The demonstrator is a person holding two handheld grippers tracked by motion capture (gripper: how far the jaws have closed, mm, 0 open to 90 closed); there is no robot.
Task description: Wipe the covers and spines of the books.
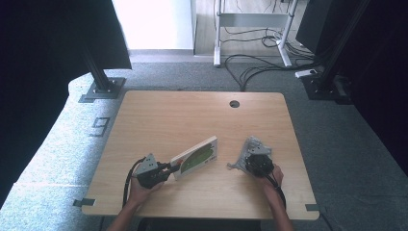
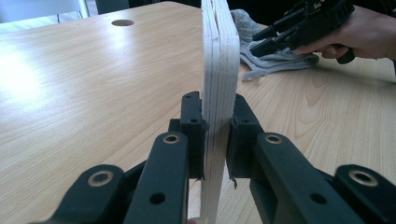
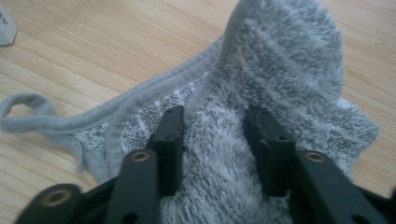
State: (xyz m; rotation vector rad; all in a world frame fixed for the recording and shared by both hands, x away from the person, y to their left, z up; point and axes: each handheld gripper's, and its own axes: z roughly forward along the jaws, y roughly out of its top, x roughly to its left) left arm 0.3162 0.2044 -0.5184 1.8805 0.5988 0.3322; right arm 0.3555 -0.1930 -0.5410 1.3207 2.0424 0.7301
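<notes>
Now left claw (image 2: 217,135) clamps board (image 2: 219,70) edge; right claw (image 3: 219,140) pinches grey towel (image 3: 280,70).

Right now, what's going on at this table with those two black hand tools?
A person at a wooden table holds a gripper in each hand. The left gripper has its jaws shut on the edge of a flat board with a green picture on its face; the left gripper view shows it clamped edge-on. The right gripper has its jaws pressed into a bunched grey towel that lies on the table to the right of the board, apart from it.
</notes>
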